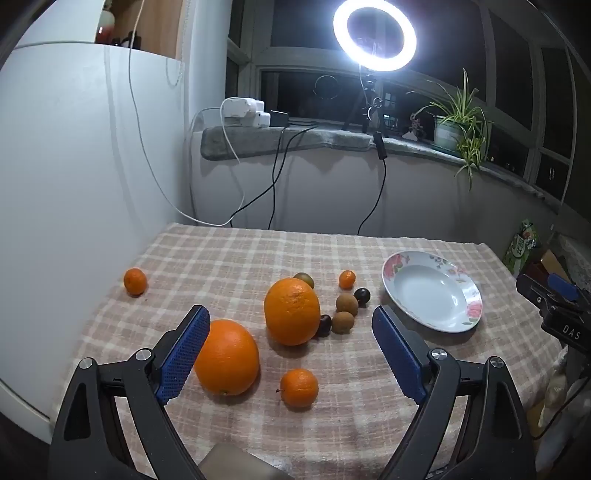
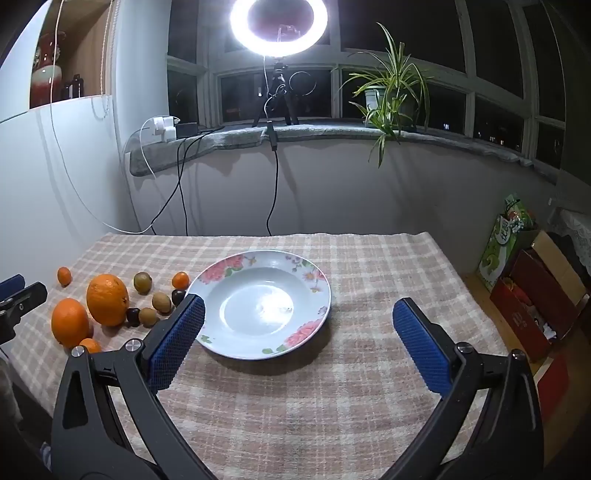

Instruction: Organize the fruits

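Two big oranges (image 1: 226, 356) (image 1: 291, 311) lie on the checked cloth with small tangerines (image 1: 299, 387) (image 1: 135, 281) (image 1: 347, 279), brown kiwis (image 1: 342, 322) and dark plums (image 1: 361, 295). A floral white plate (image 1: 402, 266) sits empty to their right; it also shows in the right wrist view (image 2: 317, 284). My left gripper (image 1: 290, 347) is open above the fruit, its left pad by the near orange. My right gripper (image 2: 297, 341) is open and empty over the plate's near edge. The fruit cluster (image 2: 107, 304) lies left of the plate.
A ring light (image 1: 373, 33) on a tripod, a power strip (image 1: 243, 112) with hanging cables and a potted plant (image 2: 388, 96) stand on the sill behind the table. A white wall (image 1: 74, 166) runs along the left. Boxes (image 2: 532, 295) sit on the floor at right.
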Motion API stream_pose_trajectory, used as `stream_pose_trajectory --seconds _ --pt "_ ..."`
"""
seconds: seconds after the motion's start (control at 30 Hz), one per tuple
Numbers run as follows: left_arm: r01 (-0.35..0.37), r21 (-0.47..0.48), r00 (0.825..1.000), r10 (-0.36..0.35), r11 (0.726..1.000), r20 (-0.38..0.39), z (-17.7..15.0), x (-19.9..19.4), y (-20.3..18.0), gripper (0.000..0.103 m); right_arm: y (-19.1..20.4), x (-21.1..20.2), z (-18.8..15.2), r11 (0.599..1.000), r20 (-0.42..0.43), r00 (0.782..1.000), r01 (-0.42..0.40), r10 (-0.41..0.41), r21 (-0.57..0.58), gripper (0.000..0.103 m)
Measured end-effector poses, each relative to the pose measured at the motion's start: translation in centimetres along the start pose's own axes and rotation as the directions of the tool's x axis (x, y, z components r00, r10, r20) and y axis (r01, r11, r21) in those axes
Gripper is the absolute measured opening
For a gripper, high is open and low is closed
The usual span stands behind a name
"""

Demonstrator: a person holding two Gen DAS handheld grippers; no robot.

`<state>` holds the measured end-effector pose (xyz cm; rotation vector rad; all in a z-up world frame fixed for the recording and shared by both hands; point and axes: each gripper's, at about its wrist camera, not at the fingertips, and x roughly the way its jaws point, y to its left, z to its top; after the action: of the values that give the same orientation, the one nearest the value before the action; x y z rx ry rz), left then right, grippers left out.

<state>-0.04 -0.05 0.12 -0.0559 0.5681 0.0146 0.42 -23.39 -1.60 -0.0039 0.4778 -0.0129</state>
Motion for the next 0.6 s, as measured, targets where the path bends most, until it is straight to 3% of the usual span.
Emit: stream_pose_trajectory --seconds 0.6 --pt "-0.019 -0.020 1.000 0.019 1.000 0.014 0.2 0.1 1.1 0.090 0.8 -0.1 0.3 1.000 0.005 1.000 0.000 0.000 -0.014 0.103"
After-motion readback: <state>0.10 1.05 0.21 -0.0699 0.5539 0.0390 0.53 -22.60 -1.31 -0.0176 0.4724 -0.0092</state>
